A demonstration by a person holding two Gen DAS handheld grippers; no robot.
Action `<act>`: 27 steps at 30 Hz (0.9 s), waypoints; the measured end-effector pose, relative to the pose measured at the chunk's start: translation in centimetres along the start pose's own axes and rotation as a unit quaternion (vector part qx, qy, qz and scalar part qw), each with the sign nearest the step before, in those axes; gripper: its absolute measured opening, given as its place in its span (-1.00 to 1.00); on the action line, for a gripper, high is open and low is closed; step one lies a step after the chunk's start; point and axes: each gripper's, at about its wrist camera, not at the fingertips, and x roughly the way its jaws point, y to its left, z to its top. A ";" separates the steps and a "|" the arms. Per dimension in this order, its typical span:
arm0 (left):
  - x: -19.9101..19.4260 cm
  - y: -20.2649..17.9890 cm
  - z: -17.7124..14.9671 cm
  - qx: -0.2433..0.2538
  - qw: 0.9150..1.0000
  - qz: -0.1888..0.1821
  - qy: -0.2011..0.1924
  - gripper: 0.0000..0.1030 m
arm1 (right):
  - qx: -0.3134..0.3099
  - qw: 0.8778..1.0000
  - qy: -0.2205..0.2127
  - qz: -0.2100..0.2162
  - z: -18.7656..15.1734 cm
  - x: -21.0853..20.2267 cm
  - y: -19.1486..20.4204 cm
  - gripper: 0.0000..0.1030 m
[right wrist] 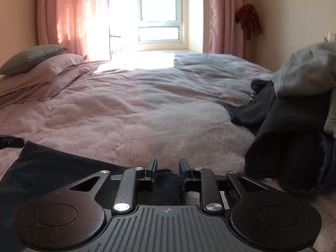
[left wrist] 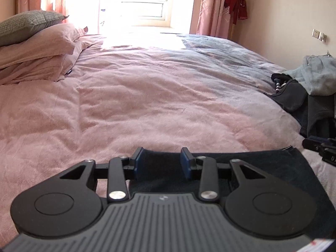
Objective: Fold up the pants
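Pants (left wrist: 262, 168) lay flat at the bed's (left wrist: 147, 105) near edge, beneath both claws. Left claw (left wrist: 162, 161) part open, dark cloth between pads, no pinch seen. Right claw (right wrist: 167, 171) narrowly open over the pants' right corner, likely gripping nothing. Clothes pile (right wrist: 294, 115) stayed aside, leaving folding room.

Dark pants (left wrist: 262, 168) on the pink bed (left wrist: 147, 105)

They lie flat on the near part of the bed, a dark, almost black cloth with a straight far edge and a squared corner, spread wide across the cover, nearly smooth.
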 end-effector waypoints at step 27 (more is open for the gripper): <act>-12.6 -5.5 -12.8 0.039 0.994 0.047 0.088 -0.22 | -0.006 0.994 0.106 -0.006 -9.5 -11.4 3.2 -0.28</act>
